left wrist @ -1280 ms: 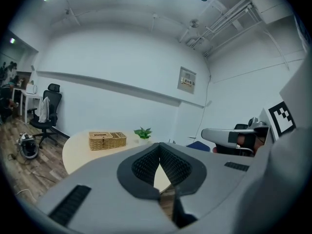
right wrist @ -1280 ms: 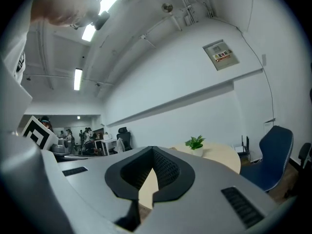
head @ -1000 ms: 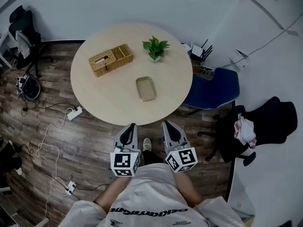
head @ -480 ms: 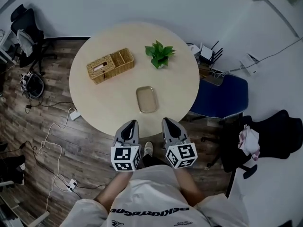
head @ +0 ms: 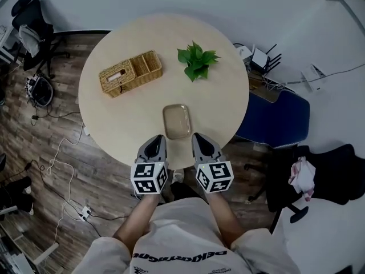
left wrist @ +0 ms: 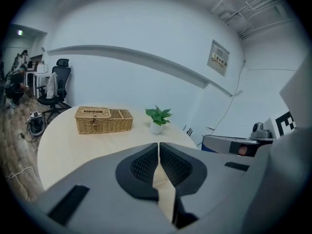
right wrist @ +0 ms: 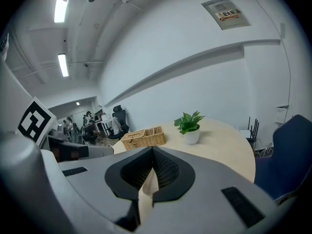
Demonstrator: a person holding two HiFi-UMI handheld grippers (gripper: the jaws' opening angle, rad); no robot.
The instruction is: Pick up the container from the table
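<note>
A shallow tan rectangular container lies on the round beige table, near its front edge. My left gripper and right gripper hang side by side over that edge, just short of the container, one at each of its near corners. Both are shut with nothing between the jaws. In the left gripper view the jaws meet in a thin line, and in the right gripper view likewise. The container itself is hidden behind the jaws in both gripper views.
A wicker basket stands at the table's back left and a small potted plant at the back right. A blue chair sits right of the table. Cables and a power strip lie on the wood floor.
Both grippers have moved forward and down from over the floor to the table's front edge, closing on the container. Their jaws have stayed shut.
</note>
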